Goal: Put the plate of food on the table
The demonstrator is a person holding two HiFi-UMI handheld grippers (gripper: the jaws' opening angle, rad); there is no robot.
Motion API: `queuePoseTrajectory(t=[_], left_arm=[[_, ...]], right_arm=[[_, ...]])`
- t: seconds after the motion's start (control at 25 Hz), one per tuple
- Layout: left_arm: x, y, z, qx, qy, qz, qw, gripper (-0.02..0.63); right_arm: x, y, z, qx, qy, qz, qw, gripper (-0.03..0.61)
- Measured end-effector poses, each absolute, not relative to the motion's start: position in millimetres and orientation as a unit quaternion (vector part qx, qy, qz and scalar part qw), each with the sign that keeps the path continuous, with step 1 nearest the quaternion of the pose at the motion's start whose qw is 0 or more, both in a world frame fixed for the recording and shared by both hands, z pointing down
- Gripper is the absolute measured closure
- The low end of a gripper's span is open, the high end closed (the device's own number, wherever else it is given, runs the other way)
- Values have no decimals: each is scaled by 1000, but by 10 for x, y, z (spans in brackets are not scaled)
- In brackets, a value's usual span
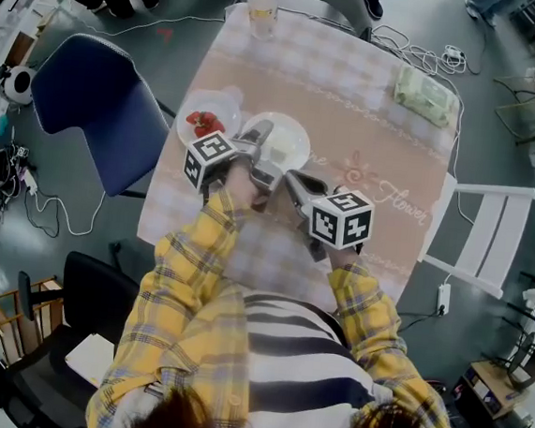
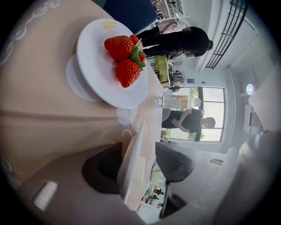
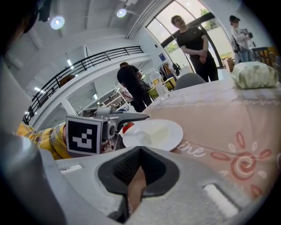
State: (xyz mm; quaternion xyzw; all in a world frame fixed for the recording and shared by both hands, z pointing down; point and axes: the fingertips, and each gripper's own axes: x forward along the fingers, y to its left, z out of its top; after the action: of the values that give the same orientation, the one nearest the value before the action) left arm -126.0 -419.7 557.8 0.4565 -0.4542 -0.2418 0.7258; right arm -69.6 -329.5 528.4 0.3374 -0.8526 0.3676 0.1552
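Left gripper (image 2: 140,154): released, jaws straddling rim of plate of food (image 3: 174,132) | right gripper (image 3: 139,154): clenched empty, near it

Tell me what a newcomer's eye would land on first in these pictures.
The red strawberries on a white plate stand out most, near the left edge of the pink tablecloth. Right beside it sits a second white plate with a pale block of food, its rim between the open jaws of the left gripper. The right gripper, jaws shut, is just right of it, nearer the person.
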Motion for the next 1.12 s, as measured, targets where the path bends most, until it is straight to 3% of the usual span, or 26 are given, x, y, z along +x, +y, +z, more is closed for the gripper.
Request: queuePoseTrajectory(t=[0.76, 0.84, 0.96, 1.12], left_arm=[[-1066, -3881, 5487, 513, -386, -189, 743, 308], [-1028, -3760, 5477, 534, -373, -170, 739, 314], [-1032, -3606, 5511, 550, -366, -151, 735, 392], [-1095, -3490, 5580, 549, -371, -140, 736, 429]], right_arm=[[-810, -3257, 5412, 318, -858, 360, 180, 580], [-790, -3295, 5414, 325, -857, 361, 173, 580], [-757, -3341, 5421, 333, -853, 366, 165, 580], [-734, -3354, 5449, 337, -850, 369, 167, 580]])
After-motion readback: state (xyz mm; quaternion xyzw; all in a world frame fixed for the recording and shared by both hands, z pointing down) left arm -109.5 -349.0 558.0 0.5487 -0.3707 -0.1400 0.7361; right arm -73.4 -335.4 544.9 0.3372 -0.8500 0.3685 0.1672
